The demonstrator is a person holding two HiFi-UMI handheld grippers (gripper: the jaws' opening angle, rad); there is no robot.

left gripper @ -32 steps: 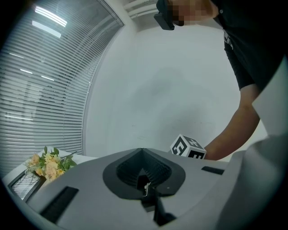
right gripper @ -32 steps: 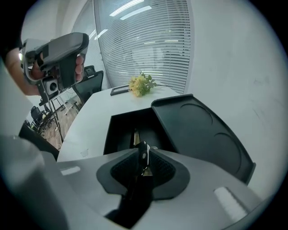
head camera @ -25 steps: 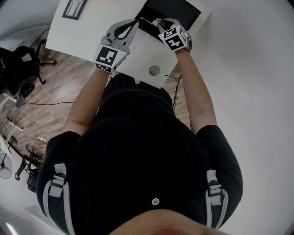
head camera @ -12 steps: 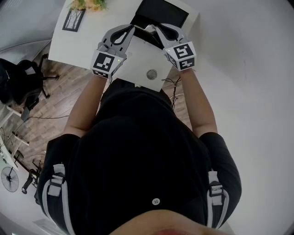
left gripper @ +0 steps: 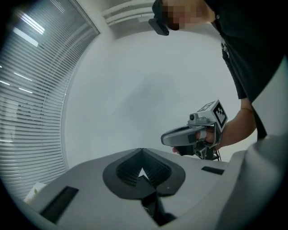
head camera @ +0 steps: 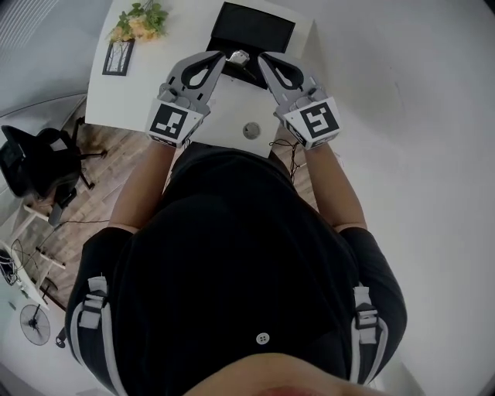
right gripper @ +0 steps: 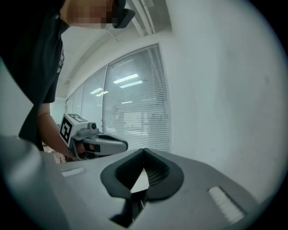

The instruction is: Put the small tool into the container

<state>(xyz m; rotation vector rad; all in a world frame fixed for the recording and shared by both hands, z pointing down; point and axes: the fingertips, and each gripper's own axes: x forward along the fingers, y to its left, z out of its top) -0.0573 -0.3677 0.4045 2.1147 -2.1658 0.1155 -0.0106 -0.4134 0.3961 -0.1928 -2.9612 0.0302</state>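
Left gripper [head camera: 219, 59] and right gripper [head camera: 264, 59] hover side by side, fingers together on nothing, above the table [head camera: 147, 71], black container [head camera: 252, 28] sitting at its far edge.

Table [head camera: 232, 102] ctr bare, free to pass; container [head camera: 253, 31] blocks 12 o'clock, flowers [head camera: 139, 21] at 10, wall [head camera: 402, 93] tight at 3.

Smooth, matt white table [head camera: 141, 73]. At the table's far edge, a box [head camera: 251, 27] with a dull black finish. The left gripper [head camera: 222, 56] and right gripper [head camera: 262, 56] have matt grey plastic shells, with ribbed black pads [left gripper: 157, 169] lining the jaws. Beside the table, brown wood-plank floor [head camera: 100, 178]. The person's shirt [head camera: 232, 255] is black cloth.
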